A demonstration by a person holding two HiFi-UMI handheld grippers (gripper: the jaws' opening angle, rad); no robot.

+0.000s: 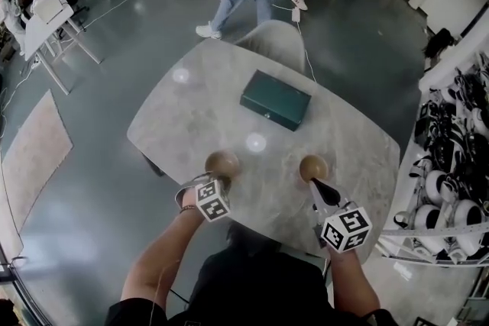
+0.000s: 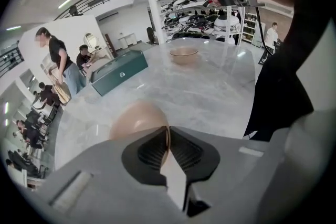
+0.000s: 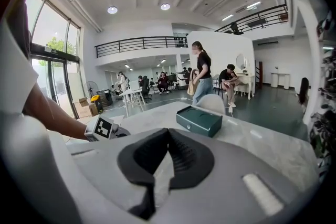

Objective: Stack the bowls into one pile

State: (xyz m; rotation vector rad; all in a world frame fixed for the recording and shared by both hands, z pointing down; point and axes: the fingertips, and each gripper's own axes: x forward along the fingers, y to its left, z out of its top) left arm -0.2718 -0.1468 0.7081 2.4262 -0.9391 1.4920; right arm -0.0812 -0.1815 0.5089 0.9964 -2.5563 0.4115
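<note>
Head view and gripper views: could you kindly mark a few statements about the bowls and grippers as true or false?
1. The left gripper is shut on the rim of one bowl. True.
2. The right gripper holds the other bowl. False: its jaws are shut on nothing, and that bowl sits on the table.
3. The bowls are already stacked. False: they sit apart.
4. A green box lies on the table. True.

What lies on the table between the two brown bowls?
Nothing: in the head view the stretch of table between the left bowl and the right bowl is bare marble. The green box sits farther back.
</note>
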